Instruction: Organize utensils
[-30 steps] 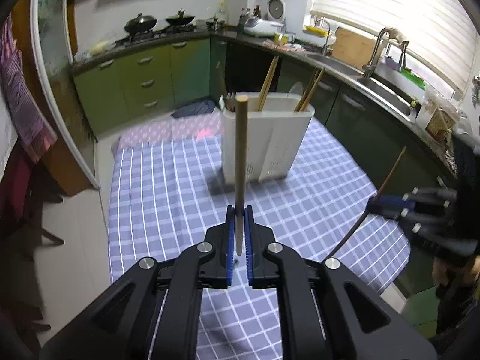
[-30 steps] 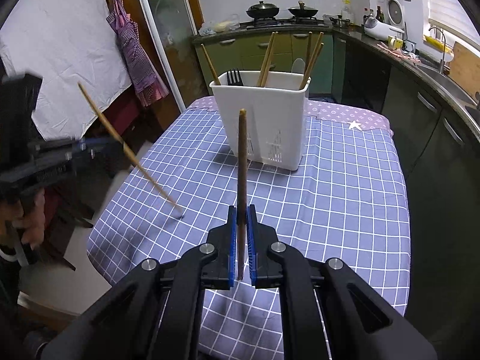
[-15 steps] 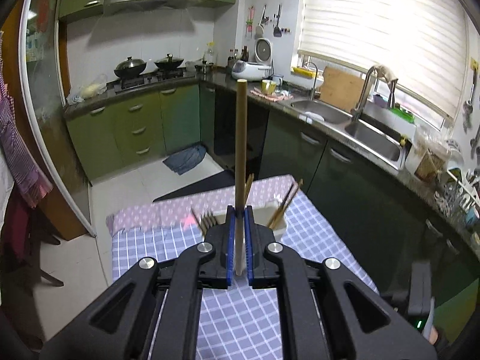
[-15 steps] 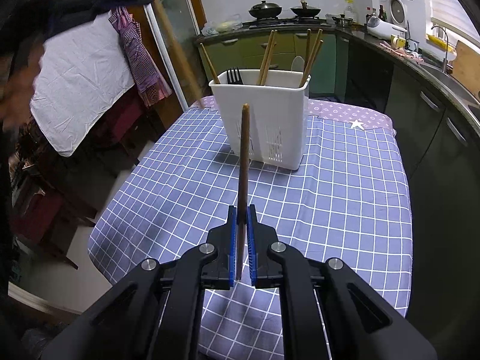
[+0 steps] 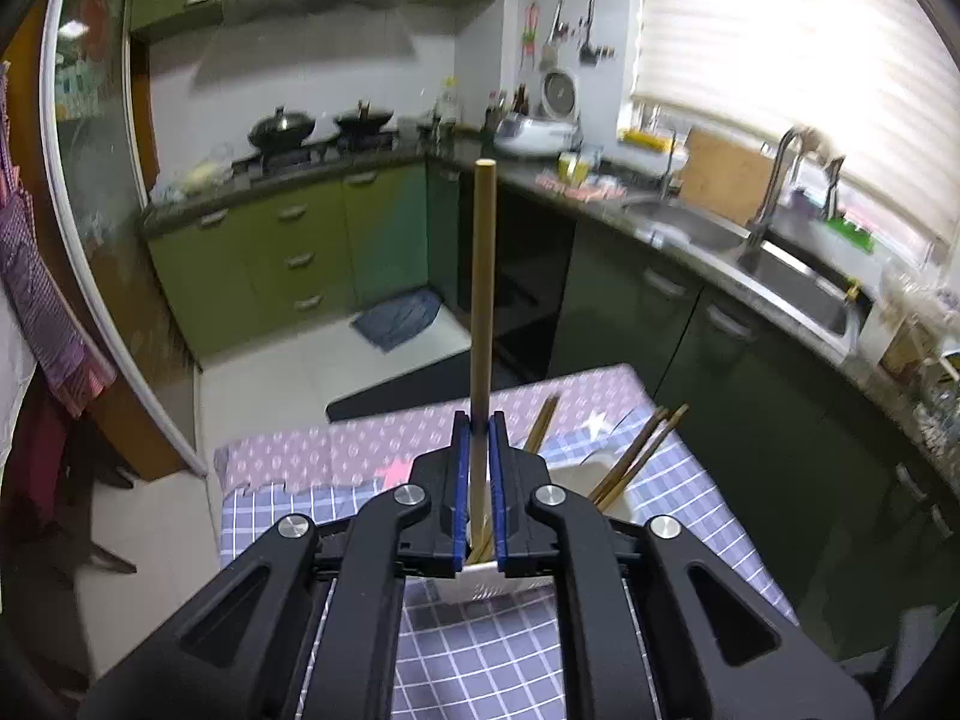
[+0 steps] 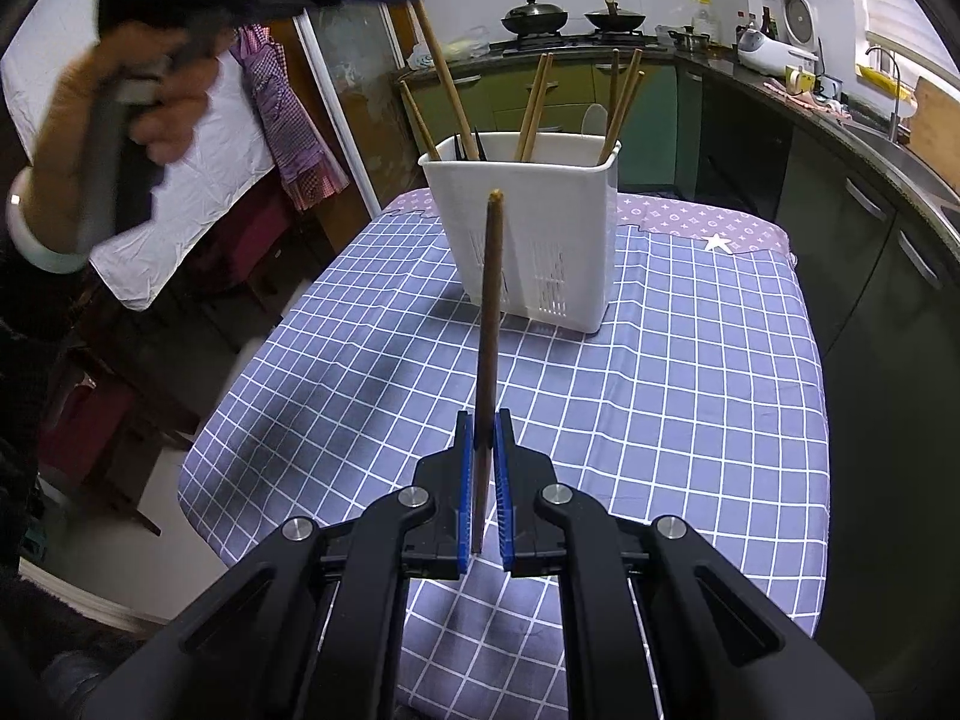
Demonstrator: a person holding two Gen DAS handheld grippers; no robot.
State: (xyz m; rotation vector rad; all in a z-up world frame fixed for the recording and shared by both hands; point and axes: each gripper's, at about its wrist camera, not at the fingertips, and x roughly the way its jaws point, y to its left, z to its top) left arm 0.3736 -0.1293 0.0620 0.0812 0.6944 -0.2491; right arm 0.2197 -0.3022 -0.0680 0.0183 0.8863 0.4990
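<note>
Wooden chopsticks are pinched one apiece: the left gripper [image 5: 478,480] clamps a pale chopstick [image 5: 482,300] above the white utensil holder [image 6: 543,240], while the right gripper [image 6: 483,480] clamps a dark chopstick [image 6: 489,312] over the checked tablecloth [image 6: 690,390].

Two downward wrist views, shared caddy [image 6: 543,222]

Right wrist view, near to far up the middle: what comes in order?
Right gripper shut on a dark chopstick → checked tablecloth → white utensil holder → green cabinets → woks on the stove.
</note>
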